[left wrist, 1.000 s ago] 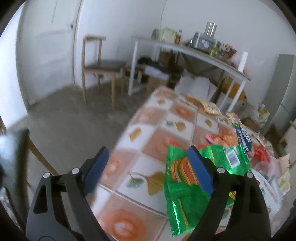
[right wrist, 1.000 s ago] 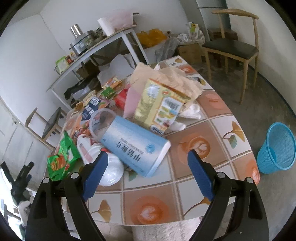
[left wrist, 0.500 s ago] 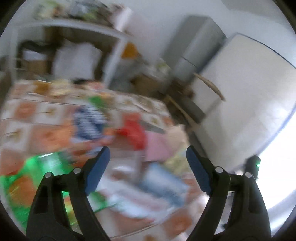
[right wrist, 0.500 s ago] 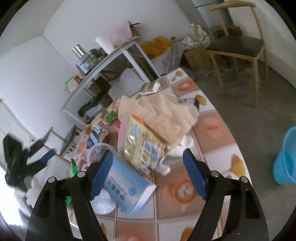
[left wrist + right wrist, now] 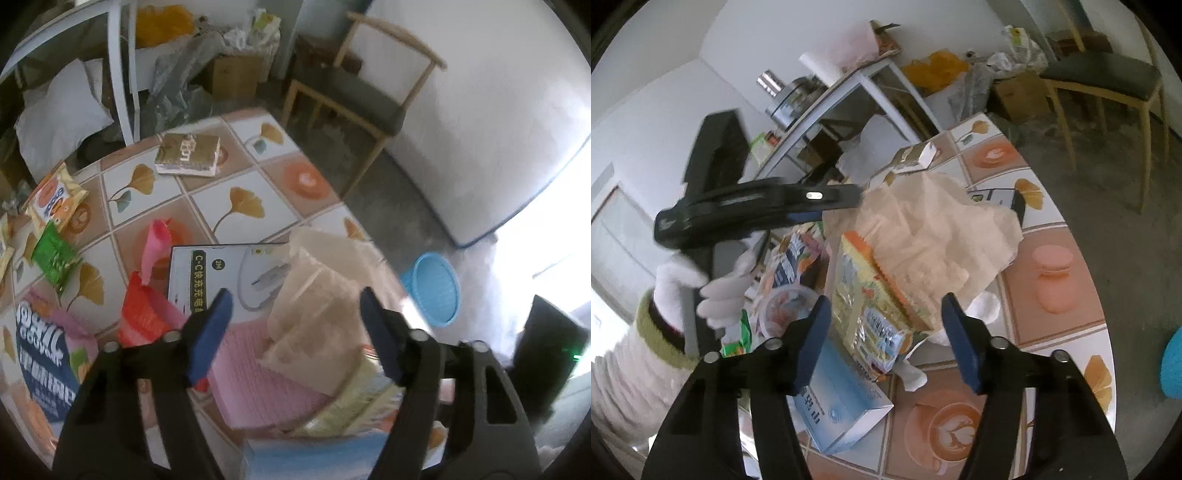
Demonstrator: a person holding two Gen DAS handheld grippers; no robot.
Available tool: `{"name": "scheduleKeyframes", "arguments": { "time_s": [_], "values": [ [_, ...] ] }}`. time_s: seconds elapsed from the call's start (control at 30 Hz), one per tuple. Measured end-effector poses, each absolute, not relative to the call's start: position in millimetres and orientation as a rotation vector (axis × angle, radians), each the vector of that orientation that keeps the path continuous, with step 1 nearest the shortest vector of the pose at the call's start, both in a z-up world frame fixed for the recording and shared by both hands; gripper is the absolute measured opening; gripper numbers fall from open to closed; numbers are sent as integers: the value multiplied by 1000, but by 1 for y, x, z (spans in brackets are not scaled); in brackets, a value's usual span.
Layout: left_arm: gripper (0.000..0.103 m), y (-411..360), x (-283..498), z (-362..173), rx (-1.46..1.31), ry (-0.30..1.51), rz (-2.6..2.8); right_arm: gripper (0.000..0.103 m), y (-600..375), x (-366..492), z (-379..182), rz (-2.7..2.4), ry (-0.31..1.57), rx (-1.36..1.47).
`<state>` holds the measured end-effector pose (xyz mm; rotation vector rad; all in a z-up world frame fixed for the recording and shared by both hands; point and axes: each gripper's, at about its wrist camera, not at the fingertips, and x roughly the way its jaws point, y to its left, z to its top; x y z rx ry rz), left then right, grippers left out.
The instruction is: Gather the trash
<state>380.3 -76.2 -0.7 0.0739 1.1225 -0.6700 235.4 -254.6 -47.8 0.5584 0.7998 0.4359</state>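
Note:
Trash lies in a heap on the tiled table (image 5: 236, 199). My left gripper (image 5: 295, 317) is open and empty, hovering over a crumpled beige paper bag (image 5: 321, 295) that lies on a yellow snack bag (image 5: 354, 402). A white cable box (image 5: 221, 273), a pink pad (image 5: 258, 373) and a red wrapper (image 5: 140, 317) lie below it. My right gripper (image 5: 886, 332) is open and empty, just above the yellow snack bag (image 5: 871, 310) and the beige paper bag (image 5: 934, 236). The left gripper also shows from the side in the right wrist view (image 5: 849, 195), reaching over the paper bag.
A blue waste basket (image 5: 437, 291) stands on the floor off the table's right edge. A light blue box (image 5: 838, 402) lies at the near edge. A gold packet (image 5: 188, 153), snack packets (image 5: 55, 199) and a wooden chair (image 5: 365, 92) are farther off.
My left gripper has swung from the green chip bag at the table's left end over to the paper bag. My right gripper has moved closer to the snack bag.

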Motion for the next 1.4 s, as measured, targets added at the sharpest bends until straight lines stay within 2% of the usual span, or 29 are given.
{"name": "scheduleKeyframes", "arguments": {
  "time_s": [0.03, 0.1, 0.13, 0.2, 0.3, 0.47, 0.97, 1.17, 1.4],
  "values": [
    [52, -77, 381, -4, 83, 1128, -674, 50, -252, 236, -48, 441, 804, 545],
    [31, -79, 382, -7, 87, 1129, -684, 44, -248, 235, -48, 450, 808, 523],
    [26, -79, 380, -7, 85, 1124, -692, 39, -246, 234, -47, 456, 808, 514],
    [10, -78, 377, -5, 90, 1104, -701, 30, -242, 233, -45, 466, 806, 490],
    [0, -77, 376, -2, 98, 1069, -719, 21, -236, 230, -41, 490, 799, 470],
    [0, -71, 364, 19, 88, 988, -751, 12, -229, 222, -30, 506, 766, 457],
    [0, -44, 315, 116, -48, 736, -799, 10, -242, 175, 48, 491, 548, 471],
    [0, -68, 295, 133, -25, 718, -805, 10, -283, 119, 62, 418, 469, 523],
    [0, -138, 266, 141, 29, 704, -908, 10, -359, 46, 60, 202, 411, 585]
  ]
}}
